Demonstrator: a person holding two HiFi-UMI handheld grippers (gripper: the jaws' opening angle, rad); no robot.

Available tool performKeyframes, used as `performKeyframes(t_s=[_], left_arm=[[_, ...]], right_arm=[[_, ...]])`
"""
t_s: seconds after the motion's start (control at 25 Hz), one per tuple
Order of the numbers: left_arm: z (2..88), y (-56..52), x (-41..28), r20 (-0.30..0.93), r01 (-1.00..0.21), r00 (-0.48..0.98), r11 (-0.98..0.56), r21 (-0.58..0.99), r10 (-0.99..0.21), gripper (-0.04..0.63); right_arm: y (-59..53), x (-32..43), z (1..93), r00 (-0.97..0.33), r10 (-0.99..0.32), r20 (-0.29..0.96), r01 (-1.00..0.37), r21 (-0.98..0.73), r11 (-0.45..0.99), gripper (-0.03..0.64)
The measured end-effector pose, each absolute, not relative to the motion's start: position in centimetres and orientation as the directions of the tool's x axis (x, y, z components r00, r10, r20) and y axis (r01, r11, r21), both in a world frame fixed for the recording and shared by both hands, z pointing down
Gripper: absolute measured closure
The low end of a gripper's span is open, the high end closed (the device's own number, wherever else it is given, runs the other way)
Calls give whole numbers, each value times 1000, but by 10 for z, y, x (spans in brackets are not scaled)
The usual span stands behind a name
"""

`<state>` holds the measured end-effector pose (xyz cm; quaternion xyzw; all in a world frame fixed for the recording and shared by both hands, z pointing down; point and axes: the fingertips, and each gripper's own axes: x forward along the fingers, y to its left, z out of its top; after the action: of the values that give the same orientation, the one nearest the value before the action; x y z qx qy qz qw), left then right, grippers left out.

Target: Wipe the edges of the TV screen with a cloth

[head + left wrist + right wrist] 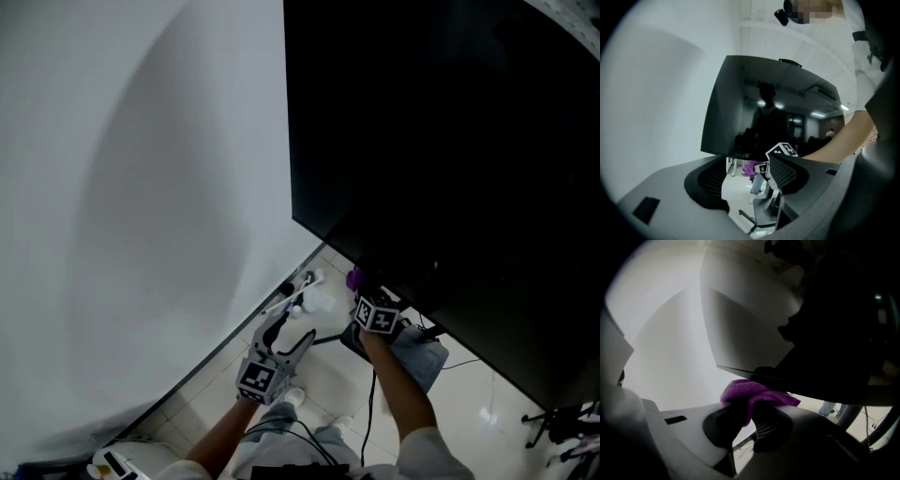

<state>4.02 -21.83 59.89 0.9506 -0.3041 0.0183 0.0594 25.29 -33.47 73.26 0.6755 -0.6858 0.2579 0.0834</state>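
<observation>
Right gripper [751,422] reaching up, jaws clamped on fuzzy purple cloth [752,393] touching large black TV screen [450,141] lower edge; left gripper [749,187] lower alongside, jaws apart, empty.

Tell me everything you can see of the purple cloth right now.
The purple cloth looks like soft, nubby microfibre, bunched into a small wad. It is pinched between the jaws of the right gripper, spilling over their tips. Its top presses up against the lower edge of the dark TV screen, not far from that edge's left corner. Nothing else touches it.
</observation>
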Motion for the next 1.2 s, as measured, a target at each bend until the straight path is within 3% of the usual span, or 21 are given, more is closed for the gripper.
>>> performKeyframes(t_s=[0.56, 0.84, 1.2], left_arm=[[587, -273, -82, 56, -772, 633, -625, 121, -772, 319], [596, -281, -114, 55, -800, 597, -590, 107, -800, 319], [589, -286, -125, 19, -806, 582, -574, 144, -813, 319]], right_arm=[[-480, 119, 724, -207, -868, 451, -943, -329, 54, 572], [-534, 63, 698, -275, -866, 417, -941, -303, 153, 572], [-558, 52, 627, -284, -907, 312, -935, -300, 189, 572]])
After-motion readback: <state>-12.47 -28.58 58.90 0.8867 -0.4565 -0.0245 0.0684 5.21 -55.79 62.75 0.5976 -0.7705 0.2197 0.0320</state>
